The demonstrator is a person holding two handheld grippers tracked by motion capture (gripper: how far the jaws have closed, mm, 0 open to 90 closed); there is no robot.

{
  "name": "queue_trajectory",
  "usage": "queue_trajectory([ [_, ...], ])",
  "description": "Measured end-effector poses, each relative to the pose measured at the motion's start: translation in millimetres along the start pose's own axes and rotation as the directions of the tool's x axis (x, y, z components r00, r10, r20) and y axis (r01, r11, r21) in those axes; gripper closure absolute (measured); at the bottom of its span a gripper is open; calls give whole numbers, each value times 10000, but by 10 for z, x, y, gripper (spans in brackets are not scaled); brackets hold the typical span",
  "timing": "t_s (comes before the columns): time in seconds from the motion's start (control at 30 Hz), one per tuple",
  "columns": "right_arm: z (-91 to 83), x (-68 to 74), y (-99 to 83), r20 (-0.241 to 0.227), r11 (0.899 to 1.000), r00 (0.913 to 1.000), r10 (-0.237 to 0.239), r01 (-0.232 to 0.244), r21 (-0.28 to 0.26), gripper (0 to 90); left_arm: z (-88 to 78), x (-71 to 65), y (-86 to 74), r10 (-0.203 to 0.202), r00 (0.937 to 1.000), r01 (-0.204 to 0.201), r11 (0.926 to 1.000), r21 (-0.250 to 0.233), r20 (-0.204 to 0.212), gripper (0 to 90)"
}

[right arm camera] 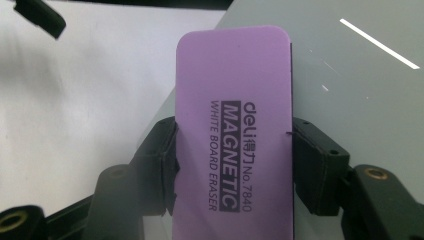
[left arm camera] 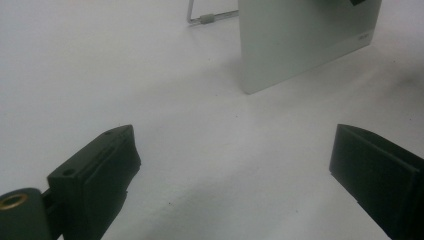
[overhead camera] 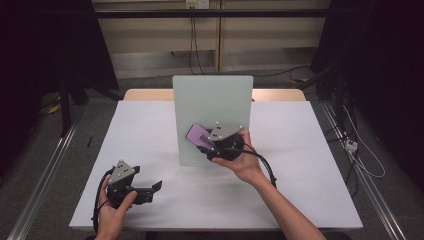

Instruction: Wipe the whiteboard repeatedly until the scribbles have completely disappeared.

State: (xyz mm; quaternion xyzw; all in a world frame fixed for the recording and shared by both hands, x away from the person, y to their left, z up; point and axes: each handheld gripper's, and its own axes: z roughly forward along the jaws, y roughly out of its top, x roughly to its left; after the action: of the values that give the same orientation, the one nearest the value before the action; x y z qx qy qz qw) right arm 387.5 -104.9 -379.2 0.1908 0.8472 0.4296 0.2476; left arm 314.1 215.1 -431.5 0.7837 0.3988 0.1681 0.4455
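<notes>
Eraser (right arm camera: pixel 234 135), purple, was clamped between right gripper (overhead camera: pixel 216 145) jaws, held raised against the upright whiteboard (overhead camera: pixel 212 100). Left gripper (overhead camera: pixel 150 189) rested low on the surface (overhead camera: pixel 300 165), jaws wide, empty.

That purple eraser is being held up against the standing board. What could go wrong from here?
The board stands upright on a thin wire prop, and the left gripper rests open well away from it. A firm push with the eraser might slide or tip it. The right gripper pinches the eraser only by its side edges, so hard wiping could twist it loose.
</notes>
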Motion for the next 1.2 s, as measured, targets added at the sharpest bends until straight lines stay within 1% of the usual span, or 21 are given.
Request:
queue_trajectory([
  [0.07,5,31,-56,-33,9998,9999,-100,100,169,416,4,-8,-1,-2,10000,2,10000,-30,-18,52],
  [0.17,38,91,-141,-122,9994,9998,-127,130,308,416,10,-10,-1,-11,10000,11,10000,-31,-51,52],
  [0.2,57,115,-159,-157,9994,9998,-108,114,329,416,9,-7,1,20,10000,-20,10000,34,-11,52],
  [0.27,107,164,-182,-258,9991,9996,-143,154,405,416,13,-6,3,134,9999,-134,9999,87,0,53],
  [0.37,196,236,-190,-426,9984,9988,-252,273,486,416,27,-17,1,16,10000,-16,10000,-22,-3,52],
  [0.4,229,259,-190,-508,9984,9984,-260,285,494,416,24,-14,4,43,10000,-43,10000,58,22,52],
  [0.53,361,342,-170,-773,9981,9965,-323,362,494,416,25,-13,4,54,10000,-54,10000,66,18,52],
  [0.57,390,359,-162,-840,9983,9960,-294,335,484,416,28,-16,0,34,10000,-34,10000,-19,-14,52],
  [0.63,454,388,-138,-932,9988,9954,-214,254,424,416,26,-12,2,35,10000,-35,10000,1,4,52],
  [0.67,487,410,-124,-961,9989,9951,-220,259,399,416,23,-6,4,85,10000,-85,9999,61,-3,52],
  [0.73,544,448,-107,-1035,9987,9942,-301,342,382,417,19,-5,3,95,10000,-95,9999,36,-6,52],
  [0.77,568,456,-100,-1124,9989,9933,-262,303,351,417,15,-1,2,140,9999,-140,9999,77,0,52],
  [0.8,593,467,-89,-1202,9992,9926,-177,220,343,417,20,-3,0,89,9999,-88,10000,43,-69,52],
  [0.87,650,513,-60,-1219,9985,9920,-338,389,393,417,26,-3,-1,-15,10000,15,10000,17,-3,53],
  [0.9,681,539,-45,-1239,9979,9914,-419,477,445,417,24,-8,-1,31,10000,-31,10000,26,-50,52],
  [0.93,711,558,-31,-1314,9975,9904,-436,504,488,417,13,-1,3,184,9998,-184,9997,140,0,52],
  [1.0,761,587,-9,-1433,9967,9884,-512,596,544,417,8,-9,-1,30,10000,-30,10000,9,4,52],
  [1.07,799,610,6,-1511,9964,9870,-542,633,560,417,10,-2,-6,-22,10000,22,10000,-34,-72,52],
  [1.13,830,629,17,-1598,9960,9855,-572,674,593,417,12,4,-10,-28,10000,28,10000,-19,-49,53],
  [1.2,856,636,21,-1683,9970,9847,-462,559,534,416,5,1,-8,69,9999,-69,10000,37,-89,52],
])
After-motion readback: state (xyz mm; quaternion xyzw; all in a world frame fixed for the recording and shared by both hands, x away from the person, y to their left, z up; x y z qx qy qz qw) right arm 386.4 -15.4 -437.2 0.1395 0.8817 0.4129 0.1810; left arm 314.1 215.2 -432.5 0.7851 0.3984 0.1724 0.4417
